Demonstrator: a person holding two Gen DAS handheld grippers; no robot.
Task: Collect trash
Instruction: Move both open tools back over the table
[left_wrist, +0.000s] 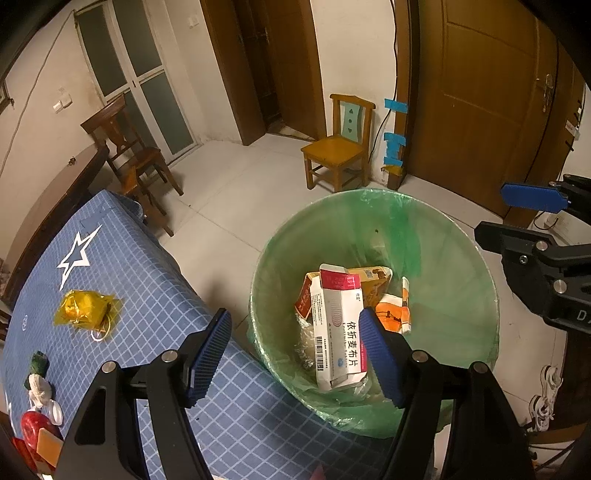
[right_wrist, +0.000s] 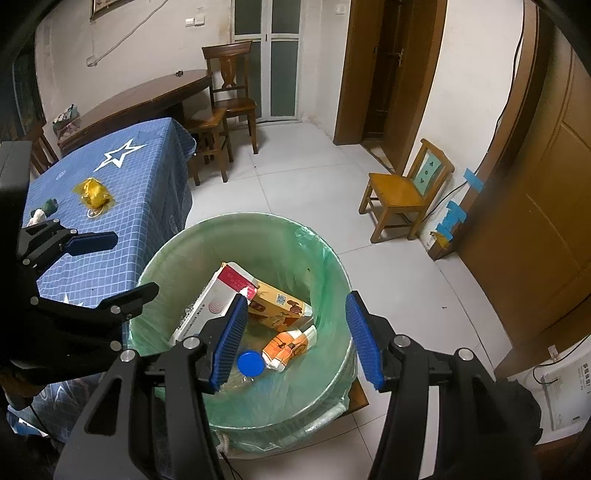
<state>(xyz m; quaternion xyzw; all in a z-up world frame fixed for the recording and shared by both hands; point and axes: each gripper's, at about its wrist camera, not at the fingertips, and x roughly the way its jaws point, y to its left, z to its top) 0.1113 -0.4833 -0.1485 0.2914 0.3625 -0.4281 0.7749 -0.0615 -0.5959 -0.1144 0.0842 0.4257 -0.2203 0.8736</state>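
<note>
A bin with a green liner (left_wrist: 443, 236) (right_wrist: 314, 258) stands on the floor beside the table. In it lie a white and red medicine box (left_wrist: 338, 328) (right_wrist: 207, 302), a yellow carton (right_wrist: 277, 310), an orange packet (right_wrist: 288, 345) and a blue-capped bottle (right_wrist: 251, 363). My left gripper (left_wrist: 295, 358) is open and empty above the bin's near rim. My right gripper (right_wrist: 295, 339) is open and empty over the bin. A yellow wrapper (left_wrist: 86, 308) (right_wrist: 94, 192) lies on the blue checked tablecloth (left_wrist: 147, 280) (right_wrist: 147, 192).
A white and green scrap (left_wrist: 37, 376) (right_wrist: 42, 210) and a red item (left_wrist: 31, 428) lie near the table's left edge. A small yellow chair (left_wrist: 336, 147) (right_wrist: 402, 192) and dark wooden chairs (left_wrist: 129, 147) (right_wrist: 229, 99) stand on the tiled floor.
</note>
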